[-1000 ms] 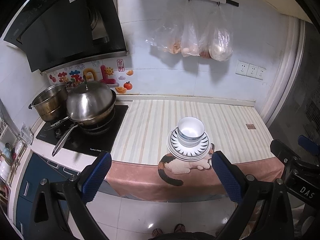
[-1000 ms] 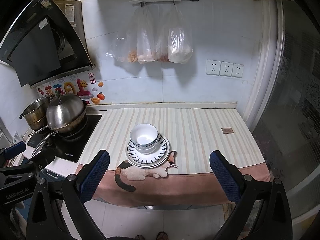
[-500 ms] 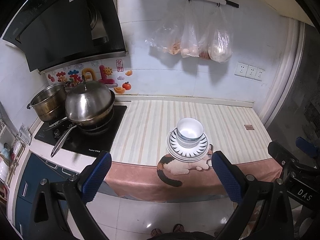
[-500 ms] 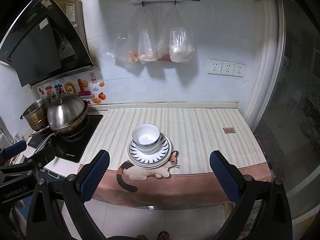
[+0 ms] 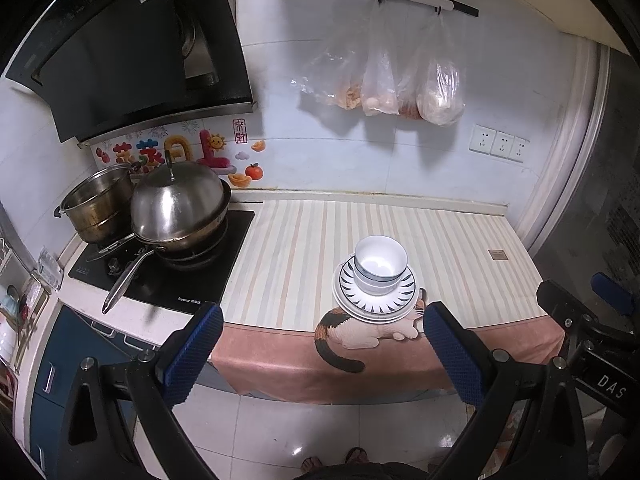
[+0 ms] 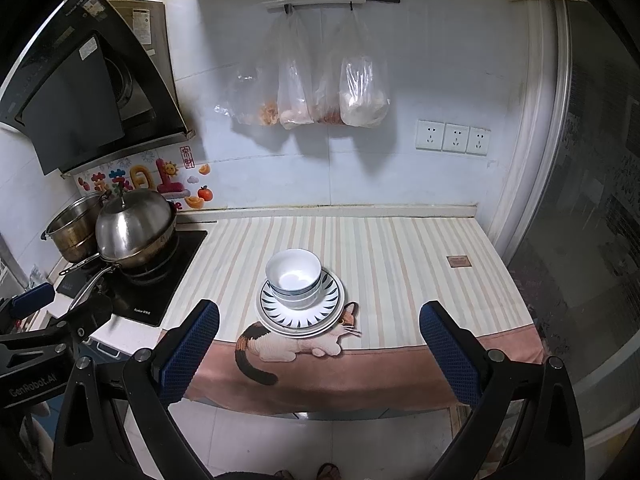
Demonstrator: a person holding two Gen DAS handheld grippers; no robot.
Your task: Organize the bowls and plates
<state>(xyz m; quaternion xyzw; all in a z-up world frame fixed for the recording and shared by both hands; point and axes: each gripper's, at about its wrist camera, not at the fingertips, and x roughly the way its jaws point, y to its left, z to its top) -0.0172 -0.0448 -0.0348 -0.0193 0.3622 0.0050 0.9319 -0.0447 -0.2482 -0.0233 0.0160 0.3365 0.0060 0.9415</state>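
Note:
Stacked white bowls (image 5: pixel 380 266) (image 6: pixel 294 278) sit on stacked plates with a dark ray pattern (image 5: pixel 402 302) (image 6: pixel 331 306), near the front edge of the striped counter cloth (image 5: pixel 304 240) (image 6: pixel 400 256). My left gripper (image 5: pixel 322 350) is open and empty, held back from the counter in front of the stack. My right gripper (image 6: pixel 320 350) is open and empty too, also back from the counter with the stack ahead between its fingers. The right gripper's body shows at the right of the left wrist view, the left one's at the left of the right wrist view.
A lidded steel pan (image 5: pixel 176 208) (image 6: pixel 134 232) and a steel pot (image 5: pixel 98 208) stand on the black cooktop (image 5: pixel 208 280) at the left, under a range hood (image 5: pixel 132 52). Plastic bags (image 5: pixel 384 80) hang on the wall. The cloth hangs over the counter front.
Both views have drifted slightly; the stack sits a little further right in the right wrist view. Bowls and plates have not moved, and both grippers stay open.

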